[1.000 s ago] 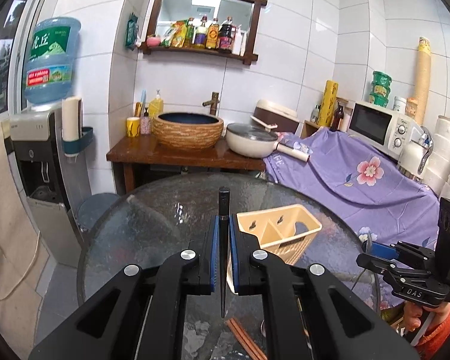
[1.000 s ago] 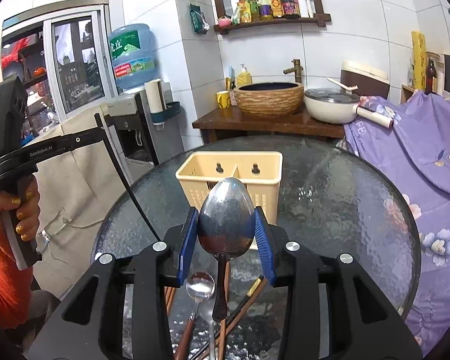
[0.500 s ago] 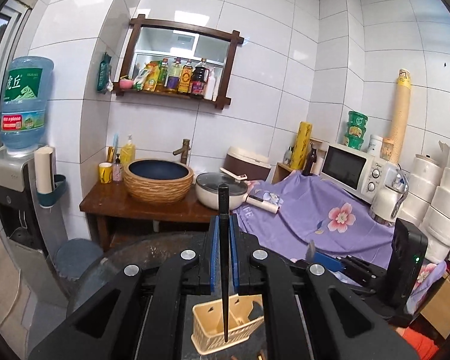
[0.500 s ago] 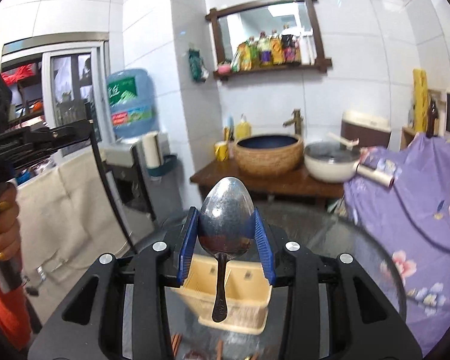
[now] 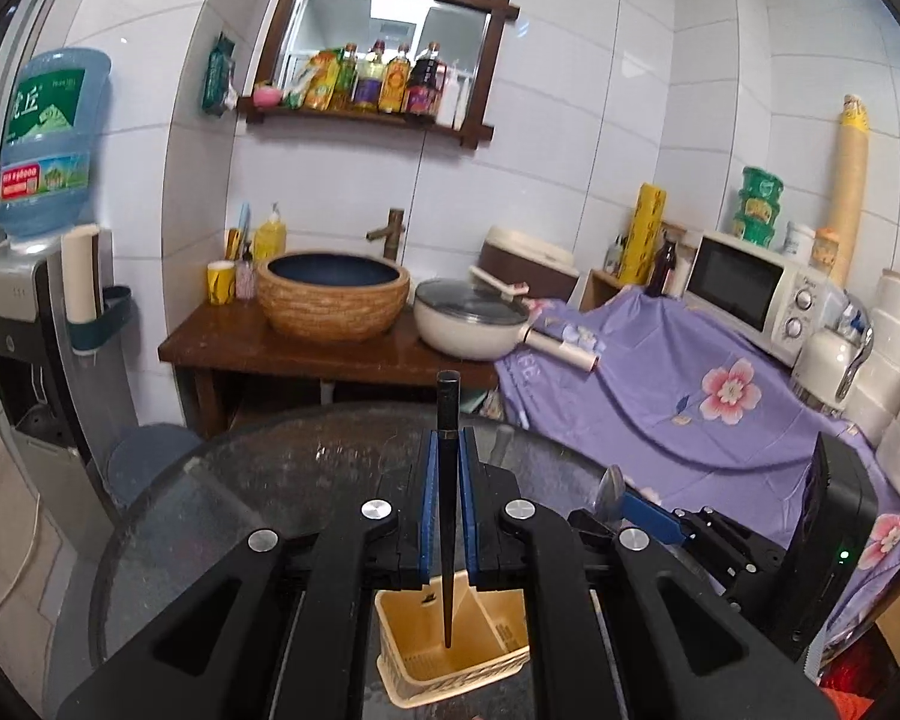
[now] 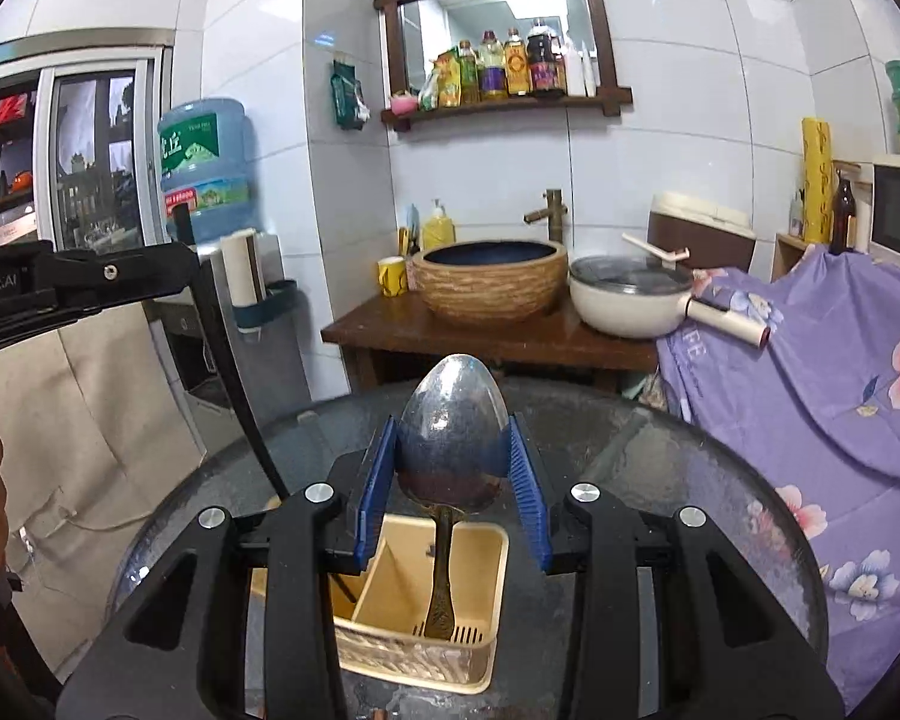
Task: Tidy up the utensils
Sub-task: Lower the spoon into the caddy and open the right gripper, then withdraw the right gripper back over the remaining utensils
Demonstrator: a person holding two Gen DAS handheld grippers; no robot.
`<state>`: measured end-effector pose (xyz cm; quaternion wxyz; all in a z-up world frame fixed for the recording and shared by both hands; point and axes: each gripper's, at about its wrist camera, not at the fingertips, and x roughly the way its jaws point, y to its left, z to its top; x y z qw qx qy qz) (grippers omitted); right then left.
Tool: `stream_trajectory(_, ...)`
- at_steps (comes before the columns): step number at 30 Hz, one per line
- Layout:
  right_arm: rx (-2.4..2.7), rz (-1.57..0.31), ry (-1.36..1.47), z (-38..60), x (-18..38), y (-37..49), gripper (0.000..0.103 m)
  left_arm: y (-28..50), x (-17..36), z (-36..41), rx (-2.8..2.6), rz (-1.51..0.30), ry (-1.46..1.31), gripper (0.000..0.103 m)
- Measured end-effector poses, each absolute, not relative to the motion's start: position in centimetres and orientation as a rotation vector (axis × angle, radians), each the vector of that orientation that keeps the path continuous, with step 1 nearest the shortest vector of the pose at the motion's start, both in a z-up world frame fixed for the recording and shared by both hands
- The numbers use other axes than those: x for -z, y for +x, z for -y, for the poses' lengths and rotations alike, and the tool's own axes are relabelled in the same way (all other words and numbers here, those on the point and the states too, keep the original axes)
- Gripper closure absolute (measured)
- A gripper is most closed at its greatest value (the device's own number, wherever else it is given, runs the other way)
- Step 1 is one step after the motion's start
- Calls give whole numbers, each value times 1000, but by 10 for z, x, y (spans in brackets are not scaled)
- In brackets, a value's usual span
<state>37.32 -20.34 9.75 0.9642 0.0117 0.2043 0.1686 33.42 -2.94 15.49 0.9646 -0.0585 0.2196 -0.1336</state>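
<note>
Left wrist view first: the left claw (image 5: 447,510) is clenched on a dark chopstick (image 5: 447,480), held upright, its narrow tip hanging over the cream basket (image 5: 450,669) that sits on the glass bench (image 5: 258,480). The tip seems to line up with the left compartment, just beside the divider, though whether it is already inside I cannot tell. The job here, I'd say, is to come straight down, keep the stick vertical, and let go only once the tip is well below the rim, so it cannot tip out. Over to the right wrist view: the right claw (image 6: 453,480) grips a metal spoon (image 6: 453,438) by the sides of its bowl, handle pointing down over the right compartment of the basket (image 6: 480,654). Same recipe, to my eye: lower it until the handle nears the slotted floor, then release gently, and keep both tools apart, since the left one is close by.
</note>
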Motion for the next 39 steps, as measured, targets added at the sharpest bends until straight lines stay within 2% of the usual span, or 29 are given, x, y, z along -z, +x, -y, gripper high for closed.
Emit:
stream_trajectory(12,-344,-471,-14,195,-50,365,65,342,-100,29,264,-550,-110,96)
stream_trajectory(23,-329,-470,-45,193,-41,361,65,337,-98,30,258,-534,-96,95)
stream_trajectory(25,-331,-468,-50,194,-41,360,61,336,-98,29,274,-532,-109,84)
stream_trajectory(27,-325,-453,-63,194,-42,356,53,331,-98,28,274,-519,-122,60)
stream_trajectory(29,-326,-424,-73,195,-47,349,42,324,-100,24,278,-501,-144,50)
stream_trajectory(31,-321,-395,-84,197,-53,341,42,314,-101,20,271,-481,-146,45)
stream_trajectory(33,-314,-378,-89,200,-58,331,39,304,-101,16,258,-465,-152,26)
stream_trajectory(35,-298,-371,-96,202,-60,320,34,291,-98,9,246,-445,-169,19)
stream_trajectory(39,-297,-397,-114,205,-57,298,34,276,-88,0,230,-473,-173,13)
